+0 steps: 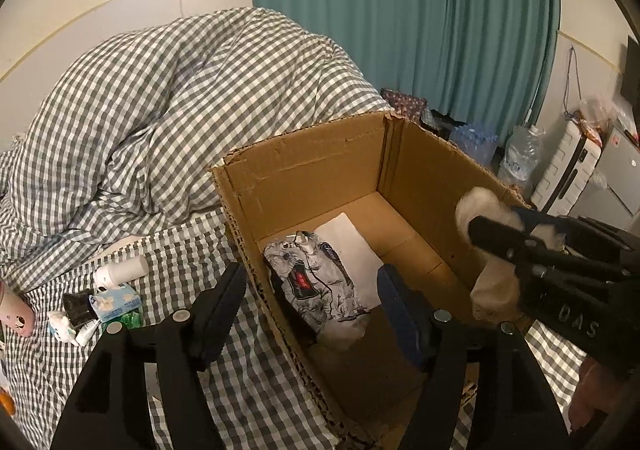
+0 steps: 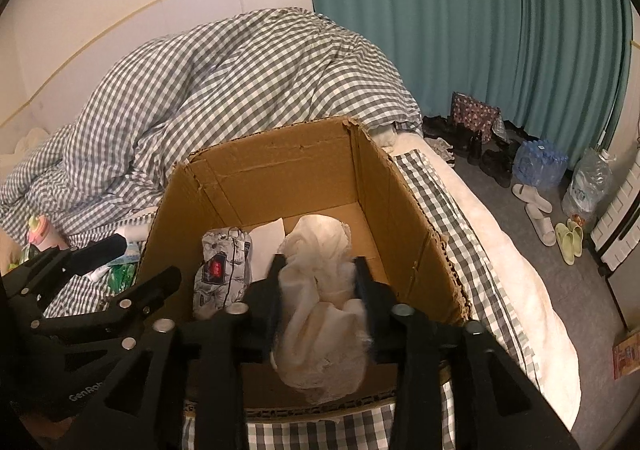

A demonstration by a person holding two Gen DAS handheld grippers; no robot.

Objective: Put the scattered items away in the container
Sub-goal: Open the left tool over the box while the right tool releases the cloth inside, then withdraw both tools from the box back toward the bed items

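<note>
An open cardboard box [image 1: 312, 154] [image 2: 404, 210] stands on the checked bed. Inside lie a grey patterned packet [image 1: 316, 282] [image 2: 222, 270] and a white sheet [image 1: 352, 250]. My right gripper [image 2: 318, 278] is shut on a crumpled white bag [image 2: 320, 314] and holds it over the box's near edge; it shows at the right in the left wrist view [image 1: 492, 246]. My left gripper [image 1: 312, 290] is open and empty, its jaws straddling the box's left wall. Scattered items lie left of the box: a white bottle [image 1: 120, 270], a blue-green carton [image 1: 116, 304], a small tube [image 1: 86, 334].
A heaped checked duvet [image 1: 160, 122] fills the bed behind the box. A pink bottle [image 1: 14, 310] lies at the far left. On the floor to the right are shoes and slippers [image 2: 536, 206], water bottles [image 2: 540, 166] and a white suitcase [image 1: 568, 166]. A teal curtain [image 2: 480, 30] hangs behind.
</note>
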